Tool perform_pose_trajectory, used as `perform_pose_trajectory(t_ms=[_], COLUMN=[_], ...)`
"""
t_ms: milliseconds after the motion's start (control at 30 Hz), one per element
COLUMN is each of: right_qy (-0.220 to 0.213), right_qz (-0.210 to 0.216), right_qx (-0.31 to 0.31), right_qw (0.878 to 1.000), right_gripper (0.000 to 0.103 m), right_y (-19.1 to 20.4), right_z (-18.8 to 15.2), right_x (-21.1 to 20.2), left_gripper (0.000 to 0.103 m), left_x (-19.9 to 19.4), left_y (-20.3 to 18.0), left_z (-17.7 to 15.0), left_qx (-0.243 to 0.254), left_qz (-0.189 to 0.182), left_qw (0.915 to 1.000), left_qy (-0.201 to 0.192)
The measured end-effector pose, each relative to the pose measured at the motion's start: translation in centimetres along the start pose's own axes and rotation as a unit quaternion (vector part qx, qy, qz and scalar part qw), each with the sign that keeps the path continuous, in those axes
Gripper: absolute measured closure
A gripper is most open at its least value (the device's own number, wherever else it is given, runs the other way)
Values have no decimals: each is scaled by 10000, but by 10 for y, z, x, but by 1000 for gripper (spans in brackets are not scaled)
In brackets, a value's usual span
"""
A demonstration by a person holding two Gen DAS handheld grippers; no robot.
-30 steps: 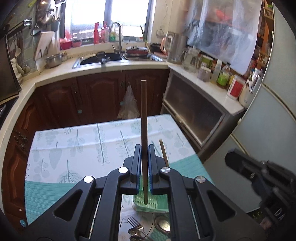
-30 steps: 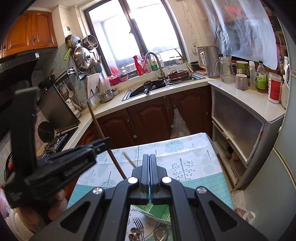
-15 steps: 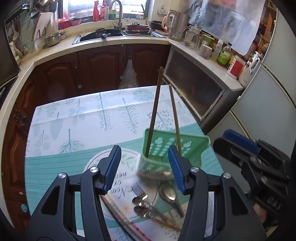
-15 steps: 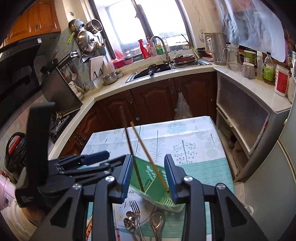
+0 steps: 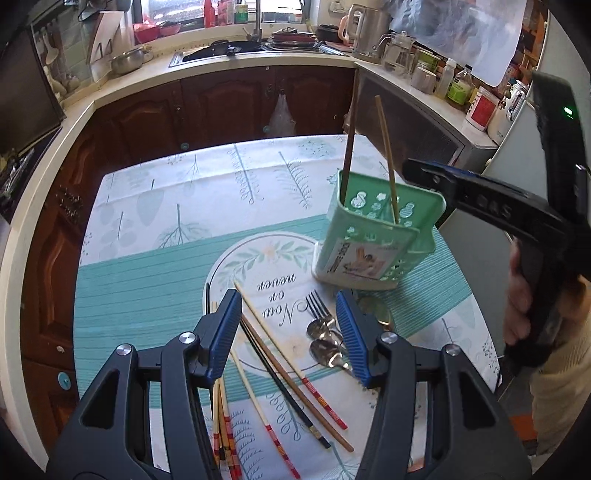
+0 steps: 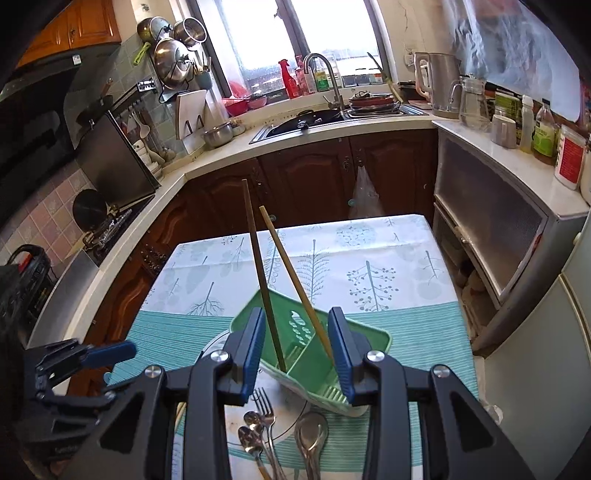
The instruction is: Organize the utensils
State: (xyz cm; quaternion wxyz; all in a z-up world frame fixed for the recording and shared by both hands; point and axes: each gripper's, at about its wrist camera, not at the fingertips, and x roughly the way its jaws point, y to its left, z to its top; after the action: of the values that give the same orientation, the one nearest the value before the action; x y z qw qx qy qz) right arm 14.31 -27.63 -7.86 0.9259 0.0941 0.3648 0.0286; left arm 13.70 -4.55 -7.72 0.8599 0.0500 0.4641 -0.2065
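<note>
Dark-wood cabinets and a pale counter wrap the kitchen, with a sink under the window at the top of the right wrist view and steel pans hung at its upper left. Below them stands a table under a white and teal tablecloth printed with leaves and trees; a round emblem at the centre of the left wrist view reads "Now or never", upside down to the camera.

On the cloth, right of centre in that view, a mint-green utensil caddy stands upright, its near face bearing a printed label too blurred to read. Two wooden chopsticks stand in it, leaning apart.

At the bottom of the left wrist view the left gripper points steeply down over the table, its blue-padded jaws spread with nothing between them; loose chopsticks with red-banded ends lie on the cloth below it, a fork and spoons just to their right.

At the bottom of the right wrist view the right gripper tilts down above the caddy's near edge, jaws parted and empty, the two standing chopsticks framed between them. A hand grips its handle at the right edge of the left wrist view, a cream sleeve below.
</note>
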Motion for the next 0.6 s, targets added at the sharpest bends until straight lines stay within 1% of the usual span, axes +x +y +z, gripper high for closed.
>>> perform_pose_trajectory(t_ms=[133, 167, 200, 267, 367, 467, 533, 600], right_qy=[99, 123, 137, 191, 272, 117, -64, -231], right_qz=[-169, -198, -234, -388, -449, -518, -566, -505], right_qx=[-184, -207, -237, -303, -316, -348, -347, -261], right_qw=[9996, 9995, 9994, 9986, 9981, 9980, 9978, 9981], right_gripper=[69, 72, 77, 83, 92, 95, 97, 98], right_y=[6, 6, 7, 9, 10, 10, 9, 8], right_z=[6, 7, 7, 8, 9, 8, 9, 13], right_x=[23, 29, 34, 47, 60, 54, 40, 21], left_gripper=[53, 53, 53, 53, 53, 53, 53, 53], left_x=[1, 2, 2, 3, 5, 7, 9, 10], left_y=[4, 5, 5, 6, 7, 7, 8, 9], left_z=[-3, -4, -2, 1, 2, 0, -1, -2], left_qx=[-81, -91, -101, -126, -157, -177, -202, -236], left_qz=[38, 53, 58, 47, 57, 41, 30, 24], left_qw=[10000, 9999, 9999, 9999, 9999, 9998, 9998, 9997], left_qy=[-11, -15, -12, 2, 19, 31, 42, 52])
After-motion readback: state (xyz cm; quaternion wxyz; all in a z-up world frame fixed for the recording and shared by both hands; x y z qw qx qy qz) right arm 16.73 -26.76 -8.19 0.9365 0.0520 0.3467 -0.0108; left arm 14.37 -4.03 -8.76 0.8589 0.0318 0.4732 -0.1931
